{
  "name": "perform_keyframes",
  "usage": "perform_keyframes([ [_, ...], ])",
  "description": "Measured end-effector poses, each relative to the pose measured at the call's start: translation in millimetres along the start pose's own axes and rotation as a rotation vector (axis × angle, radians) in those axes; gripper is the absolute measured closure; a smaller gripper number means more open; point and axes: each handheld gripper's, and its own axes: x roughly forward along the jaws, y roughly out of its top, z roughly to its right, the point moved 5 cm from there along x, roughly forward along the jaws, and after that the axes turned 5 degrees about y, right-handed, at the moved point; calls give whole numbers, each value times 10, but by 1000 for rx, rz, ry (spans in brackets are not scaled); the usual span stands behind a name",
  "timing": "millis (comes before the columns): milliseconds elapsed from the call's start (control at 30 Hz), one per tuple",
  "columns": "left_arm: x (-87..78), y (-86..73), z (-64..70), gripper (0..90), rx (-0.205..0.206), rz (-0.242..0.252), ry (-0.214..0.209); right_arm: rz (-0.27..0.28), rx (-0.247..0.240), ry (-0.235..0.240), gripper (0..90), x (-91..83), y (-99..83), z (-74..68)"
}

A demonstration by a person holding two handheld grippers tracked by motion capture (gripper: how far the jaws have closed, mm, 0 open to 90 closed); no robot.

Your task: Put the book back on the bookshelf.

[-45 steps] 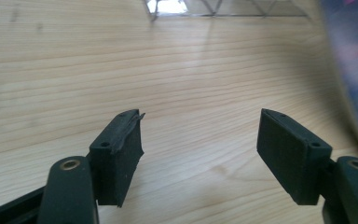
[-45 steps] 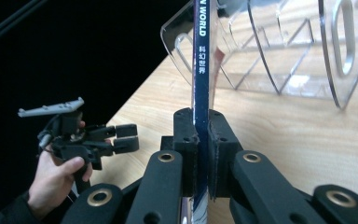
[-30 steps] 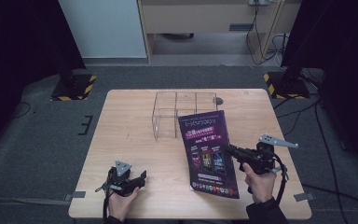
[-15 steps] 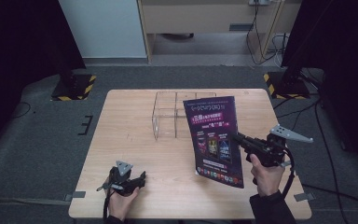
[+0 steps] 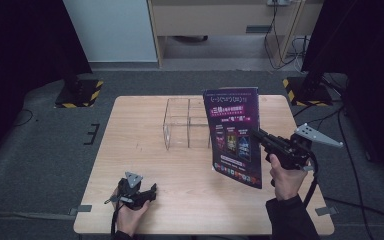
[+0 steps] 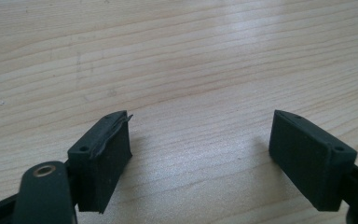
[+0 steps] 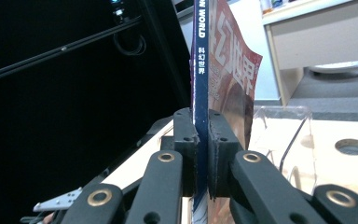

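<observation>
Wooden table (image 5: 145, 150), clear divided rack (image 5: 185, 122) empty; right claw (image 5: 258, 134) clamping upright magazine (image 5: 232, 135), left claw (image 5: 152, 190) released.

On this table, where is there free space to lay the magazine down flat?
The widest bare patch of the table lies left of the clear acrylic rack, above the left hand-held gripper. The middle strip in front of the rack is also bare. It is crowded at the right, where the right hand-held gripper holds the magazine upright.

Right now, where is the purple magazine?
In the high view the magazine stands upright above the table's right half, clamped in the right gripper, just right of the clear rack.
</observation>
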Motion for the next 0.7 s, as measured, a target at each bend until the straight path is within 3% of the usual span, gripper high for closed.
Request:
perform_keyframes([
  [700, 17, 6, -4, 143, -2, -7, 1, 87, -24, -80, 849, 251, 239, 215],
])
